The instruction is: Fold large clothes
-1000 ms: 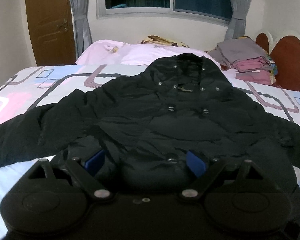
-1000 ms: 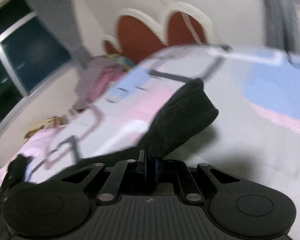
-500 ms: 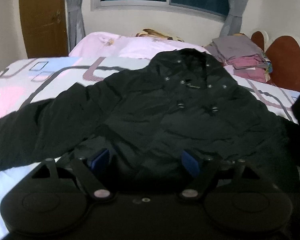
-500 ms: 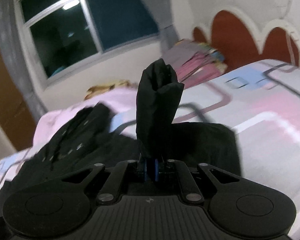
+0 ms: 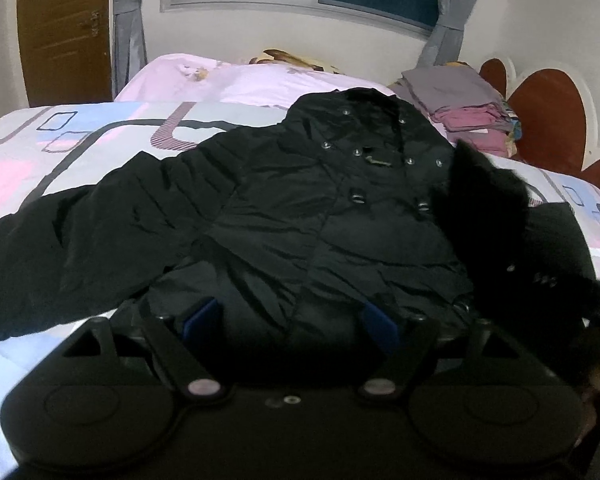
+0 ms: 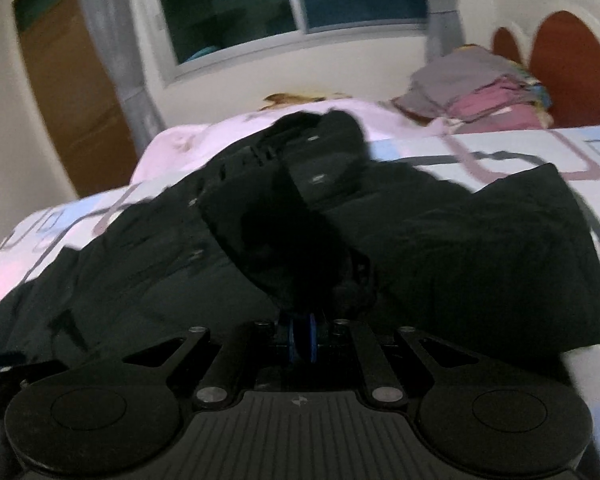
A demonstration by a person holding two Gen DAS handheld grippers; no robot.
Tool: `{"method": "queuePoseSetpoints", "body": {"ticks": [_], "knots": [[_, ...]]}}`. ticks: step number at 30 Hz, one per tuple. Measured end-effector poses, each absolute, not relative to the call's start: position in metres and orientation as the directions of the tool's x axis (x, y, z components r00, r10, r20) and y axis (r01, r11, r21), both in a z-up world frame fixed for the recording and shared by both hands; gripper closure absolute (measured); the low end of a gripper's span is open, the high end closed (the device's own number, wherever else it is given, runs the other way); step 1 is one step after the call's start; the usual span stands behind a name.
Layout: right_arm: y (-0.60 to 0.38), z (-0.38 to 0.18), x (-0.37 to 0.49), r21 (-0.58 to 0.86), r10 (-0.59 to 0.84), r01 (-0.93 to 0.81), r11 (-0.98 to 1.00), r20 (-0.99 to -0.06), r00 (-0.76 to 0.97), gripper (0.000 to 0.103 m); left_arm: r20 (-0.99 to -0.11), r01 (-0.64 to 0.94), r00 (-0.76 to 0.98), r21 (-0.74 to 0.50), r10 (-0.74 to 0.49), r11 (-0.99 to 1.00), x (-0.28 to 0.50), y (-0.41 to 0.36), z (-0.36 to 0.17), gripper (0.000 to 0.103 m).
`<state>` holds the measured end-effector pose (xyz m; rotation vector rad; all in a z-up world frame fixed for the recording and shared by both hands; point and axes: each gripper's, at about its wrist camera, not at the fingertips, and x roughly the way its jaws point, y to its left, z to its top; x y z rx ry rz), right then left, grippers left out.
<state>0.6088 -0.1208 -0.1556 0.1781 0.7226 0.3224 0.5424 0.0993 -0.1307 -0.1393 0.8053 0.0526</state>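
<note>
Black jacket (image 5: 308,208) lies flat on the patterned bed (image 5: 100,140), front up, its long axis running from the hem near us to the hood by the pink pillow (image 5: 228,80). We see our left gripper (image 5: 290,322) spread wide over the hem, while our right gripper (image 6: 302,338) is pinched on the sleeve (image 6: 284,236), carried over the puffy, snap-studded chest.

Jacket (image 5: 300,208) lies on bed (image 5: 100,148) w/ clothes pile (image 5: 464,108) behind (far right).
</note>
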Motion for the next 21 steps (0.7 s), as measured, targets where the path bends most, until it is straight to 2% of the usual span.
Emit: {"method": "queuePoseSetpoints", "body": {"ticks": [5,6,7,9,12,14,15,16,21], "knots": [[-0.096,-0.167,0.605,0.178,0.323,-0.276,0.944,-0.662,0.677,0.095,-0.72,-0.085,0.694,-0.105,-0.016,0.991,0.547,0.101,-0.131,0.01],[-0.094,-0.167,0.603,0.169,0.324,-0.286,0.943,-0.657,0.681,0.088,-0.718,-0.084,0.696,-0.104,-0.017,0.991,0.547,0.101,-0.131,0.009],[-0.096,-0.166,0.601,0.179,0.336,-0.292,0.939,-0.652,0.68,0.068,-0.716,-0.078,0.698,-0.107,-0.022,0.991,0.548,0.099,-0.131,0.008],[-0.102,-0.161,0.595,0.176,0.336,-0.292,0.94,-0.63,0.701,0.038,-0.713,-0.07,0.7,-0.113,-0.032,0.991,0.55,0.096,-0.13,0.008],[-0.111,-0.153,0.583,0.203,0.359,-0.299,0.932,-0.612,0.705,0.038,-0.708,-0.055,0.704,-0.13,-0.054,0.99,0.554,0.09,-0.129,0.008],[-0.124,-0.147,0.58,0.25,0.373,-0.278,0.928,-0.591,0.715,0.048,-0.707,-0.04,0.704,-0.134,-0.068,0.99,0.558,0.084,-0.13,0.009],[-0.13,-0.145,0.58,0.267,0.372,-0.262,0.927,-0.59,0.716,0.061,-0.706,-0.031,0.704,-0.141,-0.079,0.989,0.56,0.081,-0.13,0.011],[-0.137,-0.144,0.581,0.284,0.364,-0.237,0.929,-0.587,0.723,0.064,-0.705,-0.021,0.703,-0.154,-0.095,0.988,0.563,0.078,-0.131,0.012],[-0.174,-0.135,0.582,0.298,0.249,-0.086,0.951,-0.569,0.784,0.065,-0.714,0.013,0.682,-0.204,-0.158,0.979,0.581,0.065,-0.143,0.025]]}}
